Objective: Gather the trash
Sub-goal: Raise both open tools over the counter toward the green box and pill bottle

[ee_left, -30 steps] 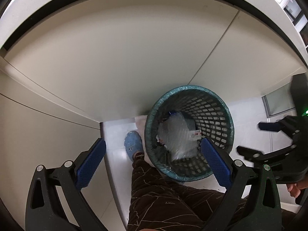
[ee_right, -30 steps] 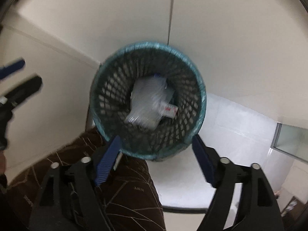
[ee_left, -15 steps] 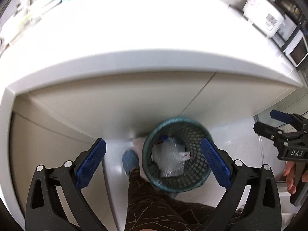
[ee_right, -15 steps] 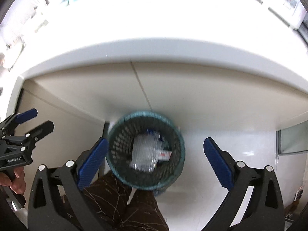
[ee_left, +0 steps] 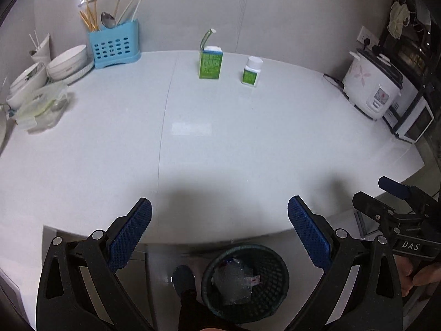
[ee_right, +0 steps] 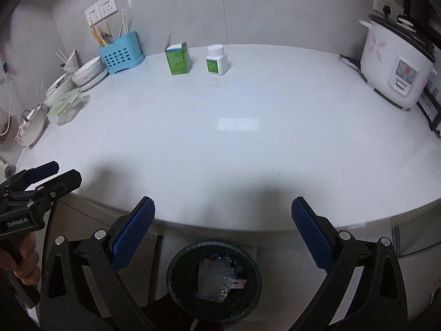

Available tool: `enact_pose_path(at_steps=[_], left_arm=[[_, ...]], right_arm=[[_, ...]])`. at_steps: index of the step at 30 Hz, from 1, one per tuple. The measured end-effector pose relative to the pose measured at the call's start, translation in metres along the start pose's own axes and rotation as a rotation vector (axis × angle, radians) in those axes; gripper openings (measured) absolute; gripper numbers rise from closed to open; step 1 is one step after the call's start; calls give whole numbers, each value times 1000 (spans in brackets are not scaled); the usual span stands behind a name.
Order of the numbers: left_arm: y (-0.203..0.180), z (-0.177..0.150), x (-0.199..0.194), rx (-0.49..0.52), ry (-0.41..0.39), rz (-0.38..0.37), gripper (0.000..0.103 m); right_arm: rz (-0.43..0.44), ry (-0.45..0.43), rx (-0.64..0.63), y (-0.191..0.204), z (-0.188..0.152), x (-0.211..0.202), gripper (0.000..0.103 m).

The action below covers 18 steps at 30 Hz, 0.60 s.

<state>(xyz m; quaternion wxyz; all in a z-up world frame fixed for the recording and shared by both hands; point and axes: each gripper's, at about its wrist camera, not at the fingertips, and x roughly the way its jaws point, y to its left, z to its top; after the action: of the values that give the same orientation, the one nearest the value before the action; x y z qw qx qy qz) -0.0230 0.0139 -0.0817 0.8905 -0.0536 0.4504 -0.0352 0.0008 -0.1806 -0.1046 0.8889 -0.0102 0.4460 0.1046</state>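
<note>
A green carton [ee_left: 210, 62] [ee_right: 178, 60] with its top flap up stands at the back of the white counter [ee_left: 220, 143] [ee_right: 248, 143]. Just to its right is a small white bottle [ee_left: 251, 72] [ee_right: 217, 60] with a green label. On the floor below the counter's front edge sits a dark mesh bin [ee_left: 245, 280] [ee_right: 214, 280] holding clear plastic wrap. My left gripper [ee_left: 219, 233] [ee_right: 41, 176] is open and empty above the bin. My right gripper [ee_right: 223, 233] [ee_left: 391, 190] is open and empty too, beside the left.
A blue utensil caddy [ee_left: 113, 44] [ee_right: 121, 53], stacked bowls [ee_left: 69, 64] and a plastic container [ee_left: 41, 104] crowd the counter's back left. A white rice cooker [ee_left: 372, 88] [ee_right: 397, 66] stands at the right. A person's leg and shoe [ee_left: 183, 278] are beside the bin.
Both grippers have risen from just over the bin to above the counter's edge and tilted up, so the countertop with carton and bottle came into view. The right jaws widened.
</note>
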Motion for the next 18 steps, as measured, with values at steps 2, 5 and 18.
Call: enact_pose_path(at_steps=[2,5,18], left_arm=[[2,19,-1,-1,-17,3,97],[6,44,4,5,-34,9,97],[27,130,62,0,-35,20,97]], right_arm=[[-6,-16,1,2,18,0,95],[-17,-32,17,6,45,3,95],[-58,-62,46,13,128,45,92]])
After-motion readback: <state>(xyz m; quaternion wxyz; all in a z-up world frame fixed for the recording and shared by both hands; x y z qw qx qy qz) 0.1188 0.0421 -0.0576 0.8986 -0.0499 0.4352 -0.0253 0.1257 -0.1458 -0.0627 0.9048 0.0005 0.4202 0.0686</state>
